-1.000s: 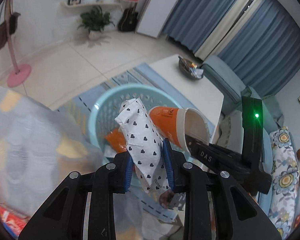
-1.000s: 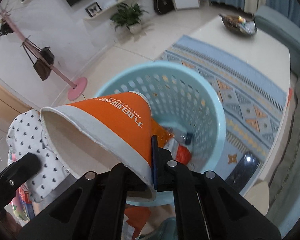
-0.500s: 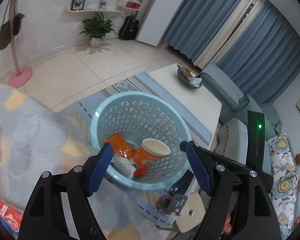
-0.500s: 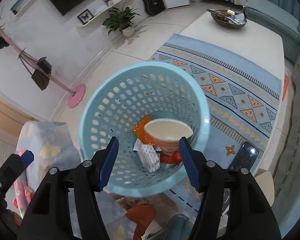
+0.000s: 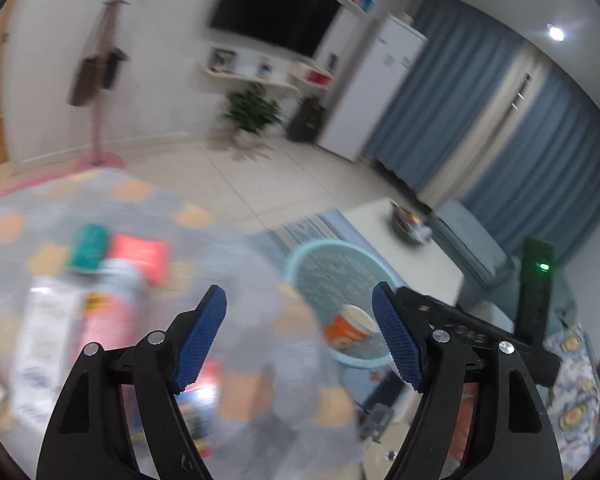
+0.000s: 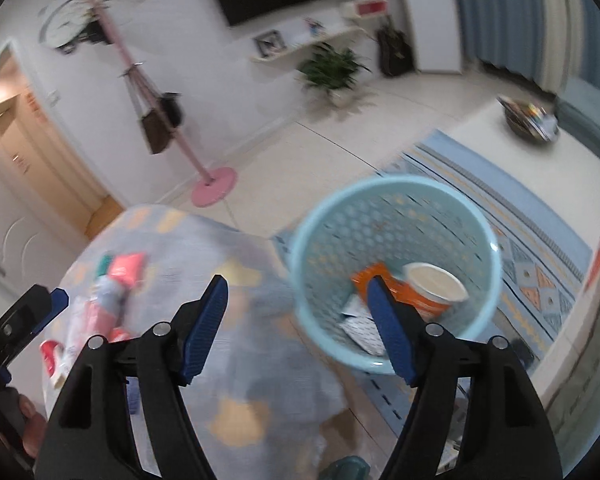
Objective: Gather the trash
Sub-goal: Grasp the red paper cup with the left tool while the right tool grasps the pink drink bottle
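A light blue perforated basket (image 6: 384, 216) stands on the floor beside the table; it also shows in the left wrist view (image 5: 324, 264). In it lie an orange paper cup (image 6: 432, 288), an orange wrapper (image 6: 370, 274) and a white heart-print packet (image 6: 358, 326). The cup shows in the left view too (image 5: 346, 326). My left gripper (image 5: 300, 336) is open and empty above the table's cloth. My right gripper (image 6: 296, 328) is open and empty, near the basket's left rim. Several packets (image 5: 136, 252) lie blurred on the table to the left, also in the right wrist view (image 6: 120, 268).
The table has a grey patterned cloth (image 6: 204, 248). A patterned blue rug (image 6: 540, 256) and a white coffee table (image 6: 552, 160) with a dark bowl (image 6: 528, 120) lie beyond the basket. A pink coat stand (image 6: 204, 176) is on the tiled floor. The left gripper shows at left (image 6: 16, 324).
Both grippers opened and dropped the heart-print packet and the orange cup into the basket. Both have since swung left and up, toward the table with the packets.
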The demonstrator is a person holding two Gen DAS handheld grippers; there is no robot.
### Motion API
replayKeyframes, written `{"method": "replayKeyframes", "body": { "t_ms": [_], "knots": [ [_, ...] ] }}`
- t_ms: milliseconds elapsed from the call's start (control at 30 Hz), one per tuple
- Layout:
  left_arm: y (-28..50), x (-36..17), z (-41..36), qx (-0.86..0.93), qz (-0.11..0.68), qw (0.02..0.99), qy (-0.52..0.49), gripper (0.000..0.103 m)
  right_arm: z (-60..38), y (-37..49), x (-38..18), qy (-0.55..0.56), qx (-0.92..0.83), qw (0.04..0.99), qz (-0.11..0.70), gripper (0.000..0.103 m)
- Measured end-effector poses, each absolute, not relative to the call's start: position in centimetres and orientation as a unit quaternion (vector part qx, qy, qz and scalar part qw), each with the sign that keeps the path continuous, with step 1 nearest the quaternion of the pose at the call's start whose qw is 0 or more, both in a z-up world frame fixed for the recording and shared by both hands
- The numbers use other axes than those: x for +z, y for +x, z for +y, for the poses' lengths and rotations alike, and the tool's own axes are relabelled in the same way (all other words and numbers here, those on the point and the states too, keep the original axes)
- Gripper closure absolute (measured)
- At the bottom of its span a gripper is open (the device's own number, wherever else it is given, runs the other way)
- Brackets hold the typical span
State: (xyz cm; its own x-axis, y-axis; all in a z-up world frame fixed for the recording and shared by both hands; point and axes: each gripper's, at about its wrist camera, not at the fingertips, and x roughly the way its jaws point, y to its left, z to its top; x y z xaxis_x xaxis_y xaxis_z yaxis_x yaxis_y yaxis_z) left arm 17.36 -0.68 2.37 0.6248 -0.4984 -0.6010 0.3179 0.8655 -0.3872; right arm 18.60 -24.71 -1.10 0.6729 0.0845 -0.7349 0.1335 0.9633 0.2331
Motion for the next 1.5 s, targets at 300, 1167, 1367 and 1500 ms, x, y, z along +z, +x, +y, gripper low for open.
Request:
{"method": "replayKeyframes", "body": {
  "t_ms": [300, 1167, 1367, 1500],
  "knots": [
    [12.6, 2.9, 14.0, -0.021, 0.341, 0.928, -0.147, 0.017, -12.9, 17.5, -0.6, 0.079, 0.102, 0.907, 0.4, 0.023],
    [13.4, -6.0, 22.5, 0.051, 0.435, 0.886, -0.149, 0.03, 1.4, 22.4, -6.4, 0.012, 0.147, 0.849, 0.508, 0.052],
    [13.6, -6.4, 22.0, 0.047, 0.438, 0.885, -0.151, 0.033, 3.0, 22.5, -6.6, -0.021, 0.136, 0.844, 0.519, 0.049],
    [13.6, -6.2, 21.4, 0.048, 0.435, 0.888, -0.14, 0.035, 3.5, 22.9, -7.8, -0.007, 0.145, 0.83, 0.539, 0.046]
  ]
}}
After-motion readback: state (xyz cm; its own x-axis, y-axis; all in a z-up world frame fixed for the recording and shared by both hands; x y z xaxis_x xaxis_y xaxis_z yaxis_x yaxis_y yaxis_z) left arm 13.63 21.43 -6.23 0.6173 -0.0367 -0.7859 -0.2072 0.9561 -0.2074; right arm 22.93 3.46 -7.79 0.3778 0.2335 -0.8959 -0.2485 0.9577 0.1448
